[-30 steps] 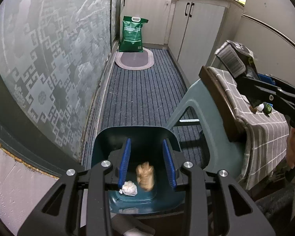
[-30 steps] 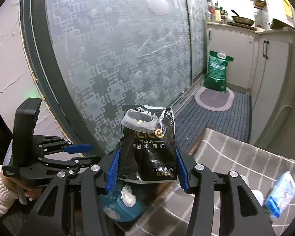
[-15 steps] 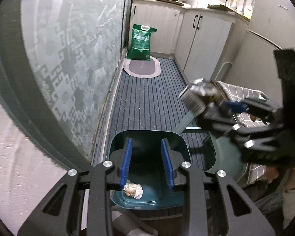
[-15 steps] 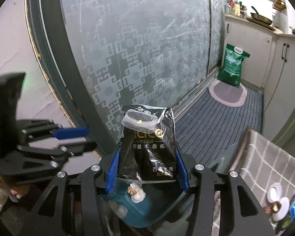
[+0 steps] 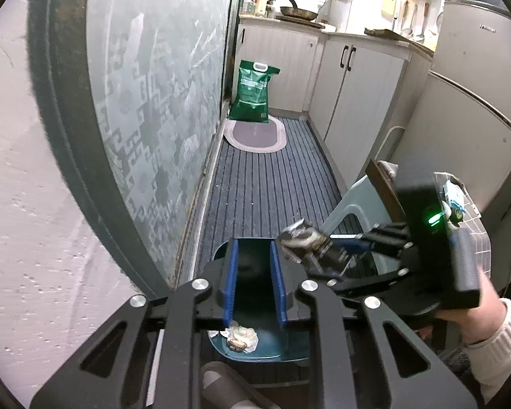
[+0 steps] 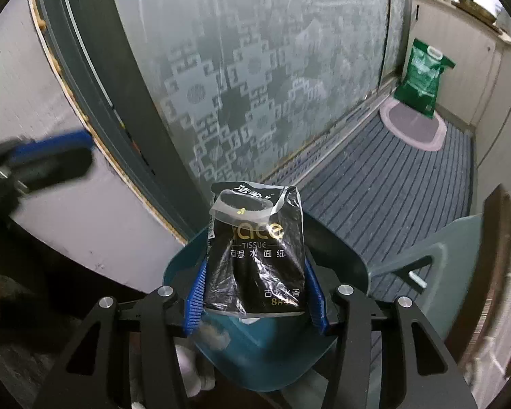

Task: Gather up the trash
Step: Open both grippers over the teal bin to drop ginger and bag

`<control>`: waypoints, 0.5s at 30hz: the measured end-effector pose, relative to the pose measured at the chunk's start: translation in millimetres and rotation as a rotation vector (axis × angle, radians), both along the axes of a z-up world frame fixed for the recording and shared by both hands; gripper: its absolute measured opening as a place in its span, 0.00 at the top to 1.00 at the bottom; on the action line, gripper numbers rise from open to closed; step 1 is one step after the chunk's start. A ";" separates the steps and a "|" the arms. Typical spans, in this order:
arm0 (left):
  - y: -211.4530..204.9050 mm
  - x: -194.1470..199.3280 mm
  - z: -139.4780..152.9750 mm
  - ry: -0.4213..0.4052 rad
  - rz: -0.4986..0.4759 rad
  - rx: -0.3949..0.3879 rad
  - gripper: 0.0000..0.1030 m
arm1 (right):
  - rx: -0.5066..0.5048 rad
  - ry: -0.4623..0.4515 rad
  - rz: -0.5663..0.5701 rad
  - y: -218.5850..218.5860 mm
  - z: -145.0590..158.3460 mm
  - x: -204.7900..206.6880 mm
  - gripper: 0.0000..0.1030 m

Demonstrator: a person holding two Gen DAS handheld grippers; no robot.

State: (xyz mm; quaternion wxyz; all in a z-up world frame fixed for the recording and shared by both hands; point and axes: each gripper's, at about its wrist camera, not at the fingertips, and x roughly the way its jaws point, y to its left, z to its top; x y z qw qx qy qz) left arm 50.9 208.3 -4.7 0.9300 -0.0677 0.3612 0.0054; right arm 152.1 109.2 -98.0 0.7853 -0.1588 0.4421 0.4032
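Right wrist view showed the right gripper [image 6: 254, 293] clenched on a crinkled black plastic tissue packet [image 6: 255, 252], its blue pads pressed against both sides, the packet upright directly over a dark teal plastic trash bin [image 6: 255, 351]. In the left wrist view the left gripper [image 5: 253, 284] held nothing; its blue-padded jaws had just been narrowing and stood close together with only a small gap, above the bin [image 5: 262, 347]. On the bin's floor lay a crumpled white and brown wad of paper [image 5: 242, 335]. The person's hand [image 5: 473, 310], in a white knitted sleeve, gripped the right tool beside a table covered by a grey checked cloth [image 6: 497, 289].
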 end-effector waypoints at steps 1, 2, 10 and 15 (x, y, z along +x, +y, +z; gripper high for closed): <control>0.8 -1.2 1.7 -0.004 0.002 -0.001 0.81 | -0.012 0.009 0.001 2.5 -4.8 -0.2 0.51; 1.2 -2.3 3.7 -0.009 0.003 -0.001 0.81 | -0.022 0.015 0.000 4.7 -8.4 0.2 0.51; 4.0 -13.4 16.7 -0.044 0.012 -0.007 0.81 | -0.102 0.048 0.007 16.3 -34.0 0.9 0.49; 5.7 -17.7 25.5 -0.075 0.015 -0.017 0.81 | -0.121 0.055 0.018 20.4 -39.7 -0.6 0.43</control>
